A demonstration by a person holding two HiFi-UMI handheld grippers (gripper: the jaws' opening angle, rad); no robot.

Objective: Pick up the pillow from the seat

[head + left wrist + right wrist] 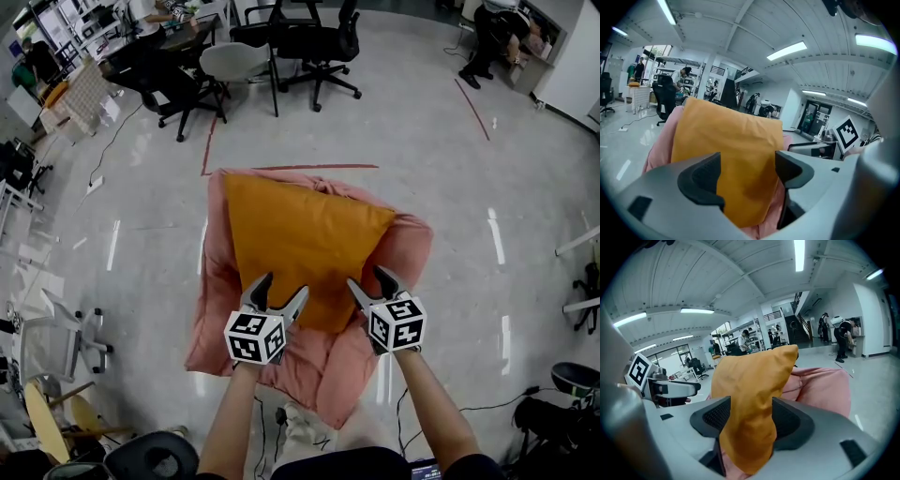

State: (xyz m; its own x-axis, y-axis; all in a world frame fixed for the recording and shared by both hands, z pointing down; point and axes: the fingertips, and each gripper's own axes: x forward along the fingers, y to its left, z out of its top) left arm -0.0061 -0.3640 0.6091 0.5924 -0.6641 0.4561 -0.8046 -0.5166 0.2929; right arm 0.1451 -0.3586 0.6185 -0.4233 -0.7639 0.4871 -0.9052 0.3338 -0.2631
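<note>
An orange pillow (300, 239) lies on a pink, soft seat (412, 248) on the floor. My left gripper (284, 284) is at the pillow's near left edge, its jaws spread apart. My right gripper (367, 277) is at the near right corner, also spread. In the left gripper view the pillow (731, 150) fills the gap between the open jaws of the left gripper (747, 171), with the seat (658, 145) behind. In the right gripper view a corner of the pillow (750, 390) hangs between the wide jaws of the right gripper (750, 420). The pads are not seen pressing on it.
Black office chairs (319, 42) and a desk stand at the far side. Red tape (281, 169) runs on the floor behind the seat. A person (497, 33) is at the far right. A white chair (66, 337) stands at the left, cables near my feet.
</note>
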